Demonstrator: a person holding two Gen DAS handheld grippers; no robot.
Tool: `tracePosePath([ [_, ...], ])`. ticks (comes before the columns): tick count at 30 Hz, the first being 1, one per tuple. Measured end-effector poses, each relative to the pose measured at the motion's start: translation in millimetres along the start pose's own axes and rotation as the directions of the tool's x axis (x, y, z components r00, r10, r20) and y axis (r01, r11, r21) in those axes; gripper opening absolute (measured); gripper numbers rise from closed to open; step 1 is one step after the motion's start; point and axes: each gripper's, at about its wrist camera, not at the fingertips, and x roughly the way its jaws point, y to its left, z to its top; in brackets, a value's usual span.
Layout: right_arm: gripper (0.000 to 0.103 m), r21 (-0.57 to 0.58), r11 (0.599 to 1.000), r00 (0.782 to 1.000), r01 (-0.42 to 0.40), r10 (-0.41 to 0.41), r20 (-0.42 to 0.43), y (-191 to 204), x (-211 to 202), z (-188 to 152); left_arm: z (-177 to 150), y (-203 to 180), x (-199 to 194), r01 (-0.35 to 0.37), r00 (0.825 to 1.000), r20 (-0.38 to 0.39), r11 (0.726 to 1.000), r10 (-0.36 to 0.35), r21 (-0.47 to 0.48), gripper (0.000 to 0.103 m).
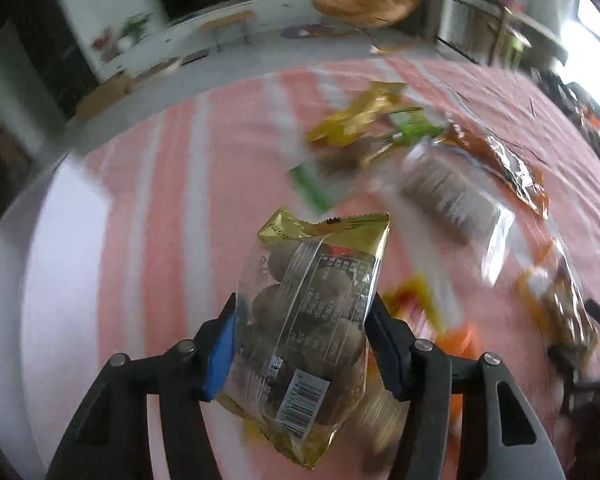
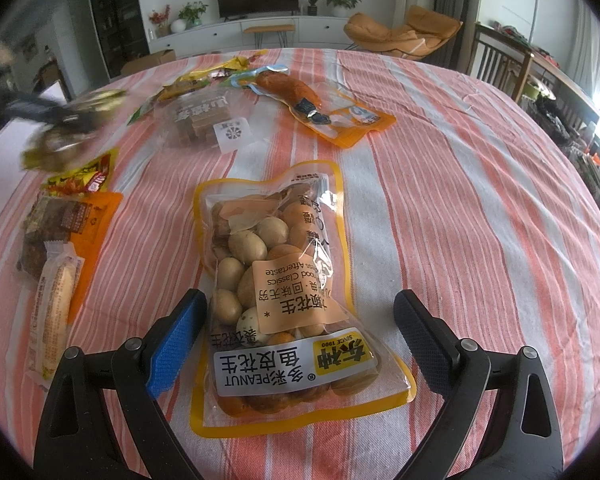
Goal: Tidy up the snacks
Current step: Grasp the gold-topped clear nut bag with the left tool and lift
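In the left wrist view my left gripper (image 1: 302,308) is shut on a gold-and-clear packet of round brown snacks (image 1: 312,312), which hangs above the striped tablecloth (image 1: 160,200). The right wrist view shows that same gripper as a dark blur at the far left (image 2: 56,116) with the packet (image 2: 60,144) under it. My right gripper (image 2: 300,300) stands open over a yellow-edged bag of coated peanuts (image 2: 276,280) lying flat on the cloth. The bag lies between the fingers, and the right pad is well clear of it.
On the table lie an orange pouch with a sausage-like piece (image 2: 340,120), a clear pack of brown bars (image 2: 204,120), yellow packets (image 2: 204,78), a red-yellow packet (image 2: 88,178), an orange pack of dark pieces (image 2: 60,228) and a long white-wrapped stick (image 2: 54,300). A chair (image 2: 496,60) stands at the right.
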Motion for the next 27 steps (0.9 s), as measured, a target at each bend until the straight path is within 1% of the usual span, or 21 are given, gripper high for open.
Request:
tracePosePath([
  [2,0.096,0.0,1.0,1.0,0.0,0.0,0.0,-0.1,0.0,-0.3,-32.7,18.2,-15.5,-0.016,1.0,-0.009,0.998,0.016,-0.054,0.059],
  [4,0.096,0.0,1.0,1.0,0.0,0.0,0.0,-0.1,0.0,-0.3,-78.8,38.2,-27.0,-0.036,0.999,-0.032,0.993,0.033,-0.115,0.06],
  [5,0.096,0.0,1.0,1.0,0.0,0.0,0.0,-0.1,0.1,-0.1,-95.6,45.3,-27.6,-0.049,0.998,-0.046,0.989,0.043,-0.137,0.061],
  [6,0.096,0.0,1.0,1.0,0.0,0.0,0.0,-0.1,-0.1,-0.3,-115.4,50.1,-28.2,-0.062,0.997,-0.056,0.986,0.053,-0.157,0.067],
  [7,0.096,0.0,1.0,1.0,0.0,0.0,0.0,-0.2,-0.1,-0.3,-129.5,49.9,-31.1,-0.065,0.998,-0.029,0.985,0.061,-0.162,0.072],
  [8,0.096,0.0,1.0,1.0,0.0,0.0,0.0,-0.1,-0.1,-0.3,-143.8,51.5,-32.0,-0.064,0.998,-0.004,0.984,0.065,-0.163,0.085],
  [9,0.096,-0.001,1.0,1.0,0.002,-0.002,0.0,0.2,0.0,0.0,-153.8,52.2,-30.5,-0.052,0.998,0.016,0.985,0.055,-0.163,0.091],
  [10,0.096,-0.001,1.0,1.0,0.002,-0.002,0.0,-0.2,-0.2,-0.4,-160.3,51.6,-28.1,-0.041,0.999,0.03,0.986,0.046,-0.16,0.093],
  [11,0.096,-0.001,1.0,1.0,0.003,-0.003,0.0,-0.3,-0.1,-0.3,-165.5,51.4,-22.8,-0.029,0.999,0.03,0.987,0.034,-0.155,0.098],
  [13,0.096,0.0,1.0,1.0,0.002,-0.002,0.0,0.5,0.8,0.2,-174.0,49.1,-5.1,-0.037,0.999,-0.002,0.99,0.038,-0.136,0.1],
  [14,0.096,0.0,1.0,1.0,0.001,-0.001,0.0,0.5,0.9,0.2,-177.0,51.1,-6.8,-0.028,0.999,0.037,0.988,0.034,-0.152,0.103],
  [15,0.096,0.0,1.0,1.0,0.001,-0.001,0.0,0.5,1.1,0.4,-179.3,54.7,-7.4,-0.023,0.998,0.053,0.985,0.033,-0.171,0.103],
  [16,0.096,0.0,1.0,1.0,0.002,-0.002,0.0,0.5,0.8,0.2,-179.7,58.3,-6.7,-0.001,0.998,0.057,0.981,0.013,-0.192,0.103],
  [17,0.096,-0.001,1.0,1.0,0.002,-0.002,0.0,0.5,1.1,0.5,-179.2,59.4,-5.5,-0.011,0.997,0.071,0.98,0.026,-0.199,0.103],
  [20,0.096,-0.001,1.0,1.0,0.002,-0.002,0.0,0.6,0.8,0.4,-181.4,62.1,-5.8,-0.007,0.993,0.117,0.981,0.03,-0.194,0.103],
  [27,0.096,0.0,1.0,1.0,0.002,-0.002,0.0,0.6,0.8,0.2,-174.1,60.5,3.2,-0.004,0.991,0.13,0.98,0.031,-0.197,0.103],
])
